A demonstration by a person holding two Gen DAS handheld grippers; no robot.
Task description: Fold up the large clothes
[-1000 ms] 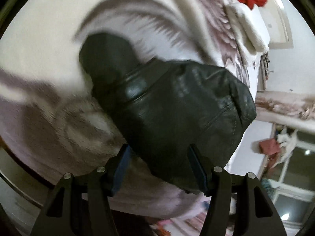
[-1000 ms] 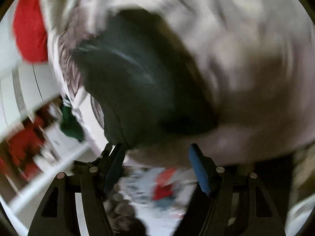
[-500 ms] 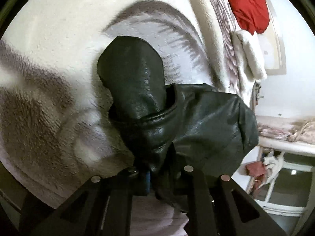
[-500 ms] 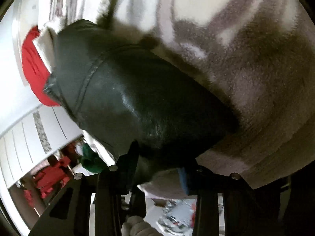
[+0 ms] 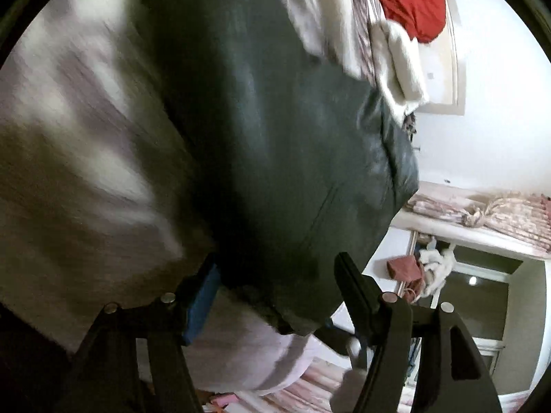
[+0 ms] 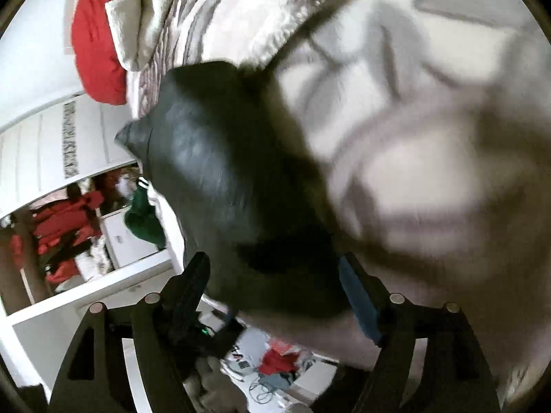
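A black leather jacket (image 5: 275,158) lies folded in a bundle on a fluffy white and grey blanket (image 5: 75,144) on the bed. My left gripper (image 5: 275,275) is open, its fingers apart on either side of the jacket's near edge. The same jacket (image 6: 220,179) shows in the right wrist view, at the bed's edge. My right gripper (image 6: 273,275) is open too, with the jacket's near end between its spread fingers. Both views are blurred by motion.
A red pillow (image 5: 413,0) and a rolled white towel (image 5: 403,58) lie at the head of the bed. A window and shelf with clothes (image 5: 430,268) are to the right. An open wardrobe with red clothes (image 6: 58,227) and a green garment (image 6: 143,216) stands left.
Half a second ago both grippers were shut on the jacket's edge. Now both have opened and let go, and the jacket lies more spread and closer in both views.
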